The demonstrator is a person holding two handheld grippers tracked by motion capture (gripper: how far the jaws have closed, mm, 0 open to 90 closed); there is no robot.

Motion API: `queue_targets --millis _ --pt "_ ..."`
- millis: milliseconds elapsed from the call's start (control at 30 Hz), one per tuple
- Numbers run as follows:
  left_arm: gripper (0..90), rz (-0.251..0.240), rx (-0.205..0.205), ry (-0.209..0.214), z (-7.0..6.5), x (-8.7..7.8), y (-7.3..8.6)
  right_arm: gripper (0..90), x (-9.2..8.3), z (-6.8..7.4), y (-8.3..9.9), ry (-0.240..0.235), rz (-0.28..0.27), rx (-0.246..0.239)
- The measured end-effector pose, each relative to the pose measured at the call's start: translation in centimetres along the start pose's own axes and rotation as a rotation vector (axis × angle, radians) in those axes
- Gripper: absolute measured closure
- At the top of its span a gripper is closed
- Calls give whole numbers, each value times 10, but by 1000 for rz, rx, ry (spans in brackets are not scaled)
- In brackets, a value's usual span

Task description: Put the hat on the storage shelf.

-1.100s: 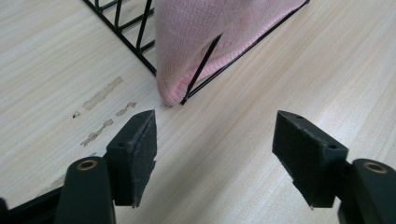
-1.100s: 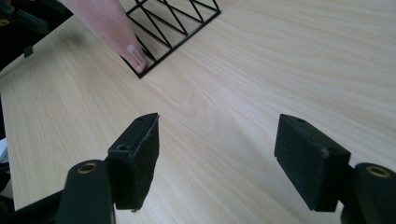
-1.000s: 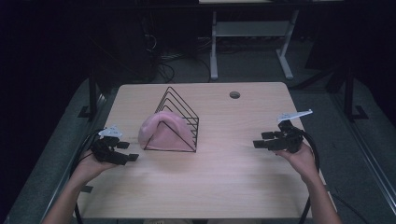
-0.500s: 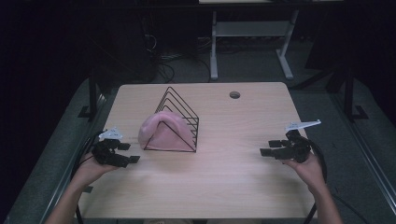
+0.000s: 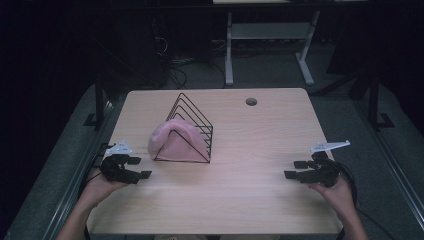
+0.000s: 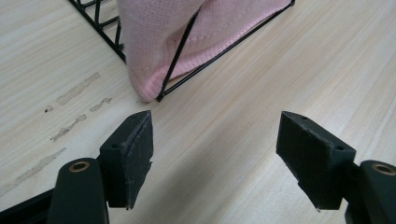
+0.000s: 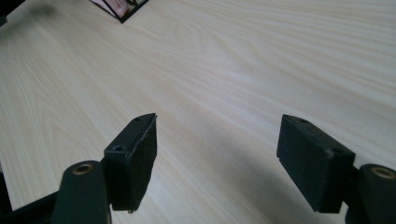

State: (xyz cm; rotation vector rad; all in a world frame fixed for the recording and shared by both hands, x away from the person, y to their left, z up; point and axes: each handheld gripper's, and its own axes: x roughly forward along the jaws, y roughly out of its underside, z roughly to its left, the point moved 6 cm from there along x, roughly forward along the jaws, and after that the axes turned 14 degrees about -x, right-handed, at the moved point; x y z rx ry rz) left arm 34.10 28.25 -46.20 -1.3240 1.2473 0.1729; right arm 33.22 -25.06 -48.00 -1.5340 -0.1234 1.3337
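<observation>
If the left gripper (image 5: 139, 167) goes in for the pink knit cloth (image 5: 175, 142) from where it sits, main risk is pinching a rod of the black wire triangular rack (image 5: 192, 125) along with the fabric, since the cloth's hem wraps right around the rack's near corner in the left gripper view (image 6: 161, 95). A pull would then drag or tip the light frame across the light wood table (image 5: 250, 200) instead of freeing the cloth. Knit could also snag on the wire ends

Left gripper jaws stand wide apart, empty, low over the table just beside the rack's front-left corner. Right gripper (image 5: 296, 169) also spread wide and empty, well apart from the rack near the table's right edge, too far to steady the frame as it stands

Cloth: soft, pale pink, fine-ribbed knit, draped in a hump through the front slots of the rack, bulging out on the left side, lower edge touching the table. Rack sits left of table centre, upright, apparently nothing else in it
</observation>
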Motion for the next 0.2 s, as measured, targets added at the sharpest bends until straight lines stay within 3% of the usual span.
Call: queue_targets --millis 200 --pt "275 -47 -12 -13 -7 -2 7 265 -2 18 9 20 2 -28"
